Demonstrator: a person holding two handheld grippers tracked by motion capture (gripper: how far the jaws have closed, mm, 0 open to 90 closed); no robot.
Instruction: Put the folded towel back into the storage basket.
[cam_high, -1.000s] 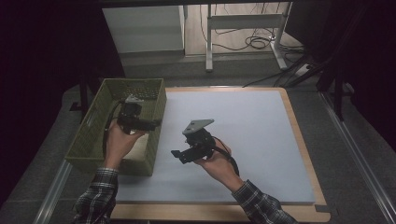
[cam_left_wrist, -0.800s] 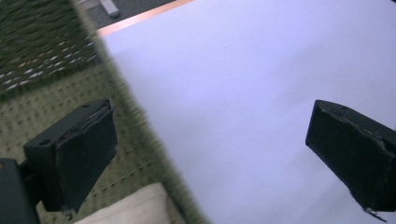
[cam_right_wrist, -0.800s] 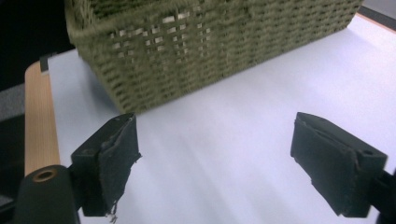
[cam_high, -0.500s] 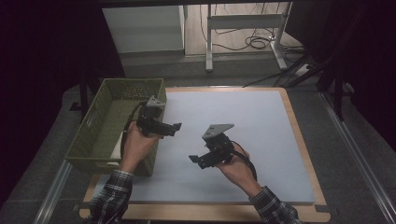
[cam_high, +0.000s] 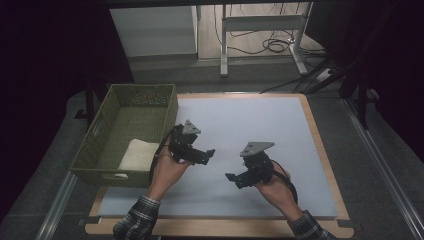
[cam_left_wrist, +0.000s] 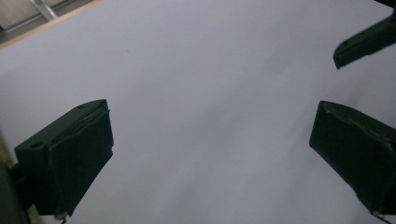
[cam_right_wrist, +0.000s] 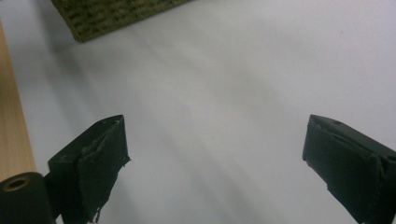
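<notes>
A green woven basket (cam_high: 141, 87) stands at the left edge of the white mat (cam_high: 250, 117), with a folded cream cloth (cam_high: 137, 154) in its near end. My left gripper (cam_high: 206, 155) hovers over the mat just right of the basket, pointing right. Its jaws (cam_left_wrist: 217, 154) are wide open with only bare mat between them. My right gripper (cam_high: 231, 177) is held over the near middle of the mat, pointing left. Its jaws (cam_right_wrist: 229, 168) have just been opening and stand wide apart with nothing between them. One jaw of the right gripper (cam_left_wrist: 362, 42) shows in the left gripper view.
The mat lies on a wooden board (cam_high: 322, 150) (cam_right_wrist: 11, 116) with a narrow rim. A corner of the basket (cam_right_wrist: 112, 14) shows in the right gripper view. Behind the table stand a white cabinet (cam_high: 152, 30) and a desk frame (cam_high: 260, 22) with cables on the floor.
Both hands have moved right and toward the table's near edge. The left gripper has come out from over the basket onto the mat. The right gripper's jaws have spread wider.
</notes>
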